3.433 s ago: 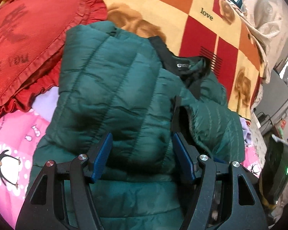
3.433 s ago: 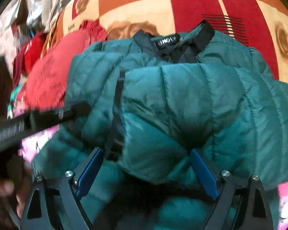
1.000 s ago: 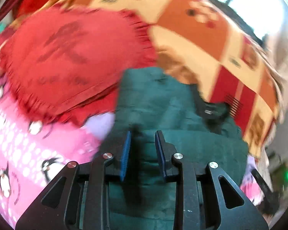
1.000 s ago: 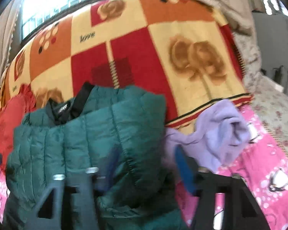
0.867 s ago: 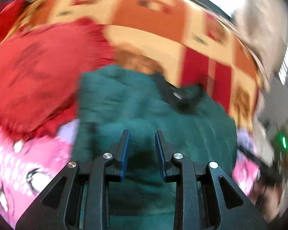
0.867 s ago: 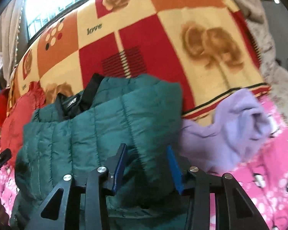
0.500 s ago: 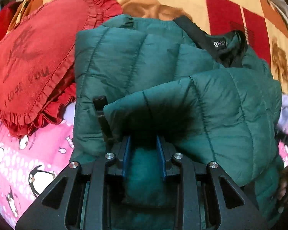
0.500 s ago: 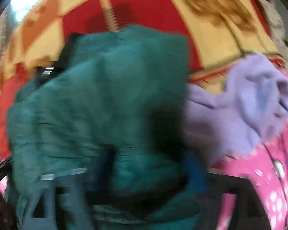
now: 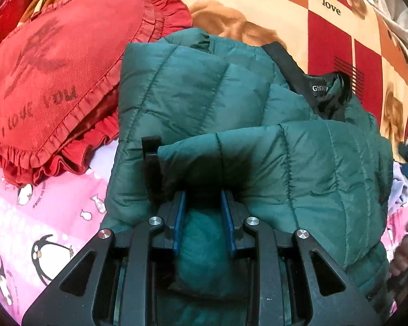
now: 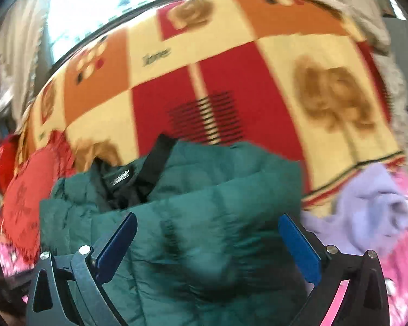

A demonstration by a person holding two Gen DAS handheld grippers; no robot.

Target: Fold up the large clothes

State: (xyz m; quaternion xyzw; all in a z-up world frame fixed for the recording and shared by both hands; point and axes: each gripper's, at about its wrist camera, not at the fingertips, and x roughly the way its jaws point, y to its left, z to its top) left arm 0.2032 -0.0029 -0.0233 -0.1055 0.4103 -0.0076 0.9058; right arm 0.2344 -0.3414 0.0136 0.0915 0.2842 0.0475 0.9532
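A dark green quilted puffer jacket (image 9: 204, 89) lies on the bed, its black collar and label (image 9: 319, 88) toward the far side. One sleeve is folded across its front. My left gripper (image 9: 202, 198) is shut on a bunched fold of the jacket near its lower edge. In the right wrist view the jacket (image 10: 217, 217) fills the lower middle. My right gripper (image 10: 206, 231) is open wide just above it and holds nothing.
A red heart-shaped frilled cushion (image 9: 49, 81) lies left of the jacket, touching it. A red, orange and cream checked blanket (image 10: 231, 87) covers the far side. A lilac garment (image 10: 372, 214) lies right of the jacket. The pink penguin sheet (image 9: 40, 217) is underneath.
My right gripper has opened wide and let go of the jacket, then lifted back a little. My left gripper stays shut on the jacket fold, which has barely moved.
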